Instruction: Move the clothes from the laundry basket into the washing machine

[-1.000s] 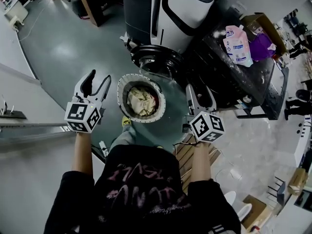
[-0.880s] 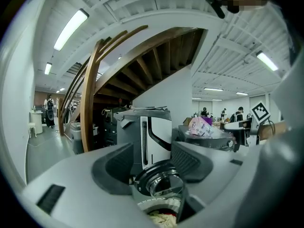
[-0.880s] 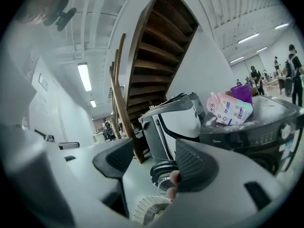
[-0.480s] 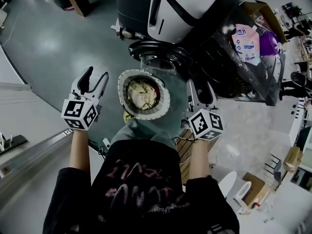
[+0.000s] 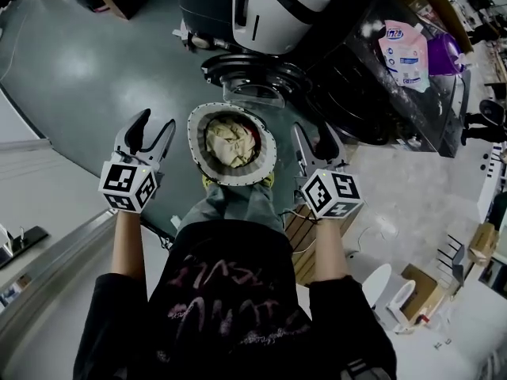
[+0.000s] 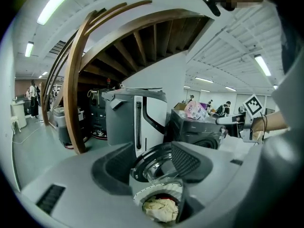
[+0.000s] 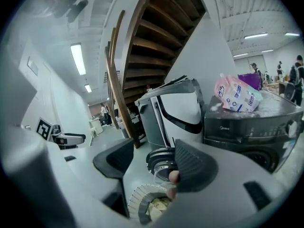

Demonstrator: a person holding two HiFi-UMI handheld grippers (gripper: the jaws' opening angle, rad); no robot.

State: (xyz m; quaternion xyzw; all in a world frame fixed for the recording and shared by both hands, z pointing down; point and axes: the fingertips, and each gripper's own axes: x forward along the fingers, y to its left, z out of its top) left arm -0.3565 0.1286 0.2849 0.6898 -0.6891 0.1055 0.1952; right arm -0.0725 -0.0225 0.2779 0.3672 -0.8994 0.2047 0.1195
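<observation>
The left tongs (image 5: pixel 156 123) and right tongs (image 5: pixel 312 134) are flanking the basket (image 5: pixel 192 135), spread and empty, likely poised to grab clothes (image 5: pixel 228 142).

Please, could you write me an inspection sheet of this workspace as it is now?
Surface: smooth grey floor.
Job's things: laundry basket holds crumpled clothes; black washing machine behind it, round door open.
Clutter: detergent pouch on the machine's top; wooden pallet below the right arm.
Grippers: left gripper and right gripper open, empty, flanking the basket.
Cables: nothing seen.
Surroundings: white appliance beside the washing machine, wooden staircase beyond.
</observation>
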